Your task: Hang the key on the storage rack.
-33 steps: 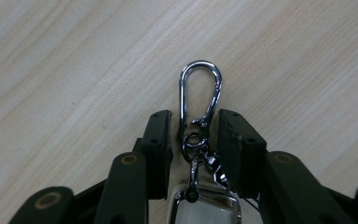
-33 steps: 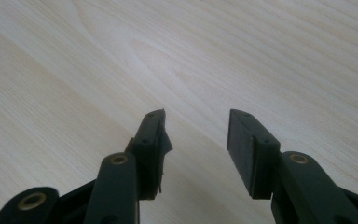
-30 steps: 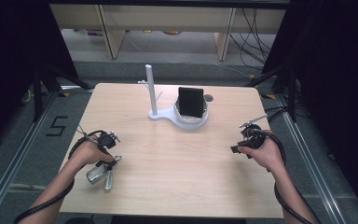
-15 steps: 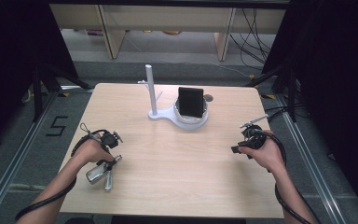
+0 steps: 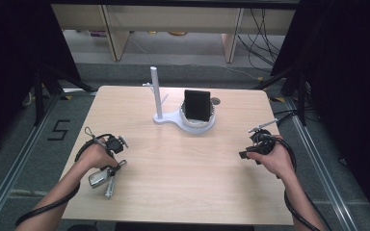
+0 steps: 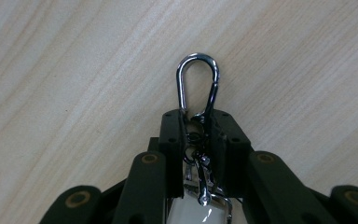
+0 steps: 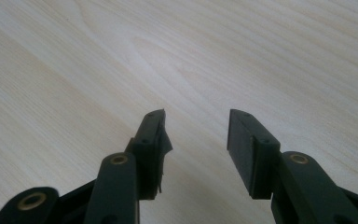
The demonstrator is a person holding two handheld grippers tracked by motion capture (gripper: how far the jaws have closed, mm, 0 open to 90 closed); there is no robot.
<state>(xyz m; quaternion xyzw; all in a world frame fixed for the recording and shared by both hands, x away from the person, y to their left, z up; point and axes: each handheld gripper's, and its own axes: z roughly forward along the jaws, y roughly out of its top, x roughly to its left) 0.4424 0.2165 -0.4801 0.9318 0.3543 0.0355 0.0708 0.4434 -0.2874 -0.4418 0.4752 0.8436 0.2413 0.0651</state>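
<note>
At the table's left edge [image 5: 77,202], the left gripper [image 6: 198,123], whose jaws have just been closing, pinches a metal snap hook [image 6: 197,86] with keys. It looks light, stiff and slippery; gripping its narrow neck seems safest. A white stand [image 5: 156,96] holding a black box [image 5: 196,105] sits mid-table, well apart. The right gripper [image 7: 196,135] gapes empty.

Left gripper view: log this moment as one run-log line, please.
left tool: jaws just closing, clamped on carabiner keyring | right tool: open, nothing between | table: stand at back
</note>
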